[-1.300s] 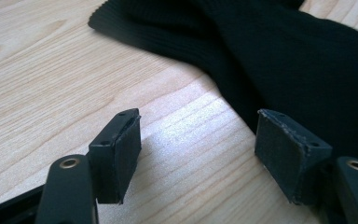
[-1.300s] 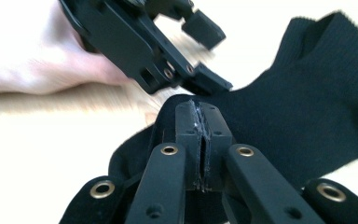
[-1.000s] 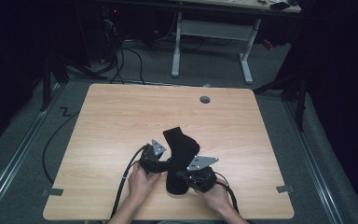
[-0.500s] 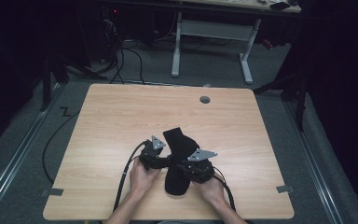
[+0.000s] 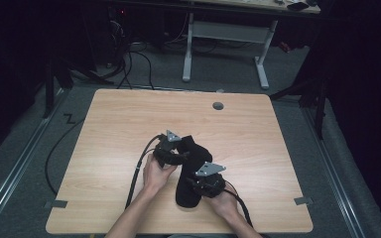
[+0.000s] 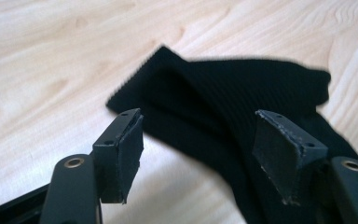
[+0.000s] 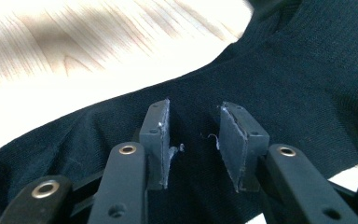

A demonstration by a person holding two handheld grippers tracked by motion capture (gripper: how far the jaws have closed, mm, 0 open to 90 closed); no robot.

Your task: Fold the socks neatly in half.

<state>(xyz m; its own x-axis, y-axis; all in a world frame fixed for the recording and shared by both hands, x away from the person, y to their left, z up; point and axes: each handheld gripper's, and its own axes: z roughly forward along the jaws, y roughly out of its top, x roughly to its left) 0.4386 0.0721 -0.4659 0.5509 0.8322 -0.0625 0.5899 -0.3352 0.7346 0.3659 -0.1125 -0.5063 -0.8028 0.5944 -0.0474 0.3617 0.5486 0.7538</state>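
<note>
A black sock [image 5: 192, 161] lies bent on the wooden table [image 5: 129, 114], near the front edge. My left gripper [image 5: 182, 150] hovers at the sock's upper end. In the left gripper view this gripper [image 6: 196, 114] stands open and has just been opening a little wider, with the ribbed sock [image 6: 223, 93] beyond the pads and untouched. My right gripper [image 5: 194, 182] is over the sock's lower part. In the right gripper view its jaws [image 7: 193, 109] have just been opening, and the sock [image 7: 307, 70] lies under the gap, not pinched.
A round cable hole [image 5: 218, 105] sits near the table's far edge. The left gripper's cable [image 5: 138, 171] trails across the table towards the person. White desk legs [image 5: 188, 44] and loose cables [image 5: 129, 59] stand on the floor beyond the table.
The left hand has moved away from the person, up along the sock. The right hand has sunk slightly onto the sock's lower part. The sock has hardly shifted.
</note>
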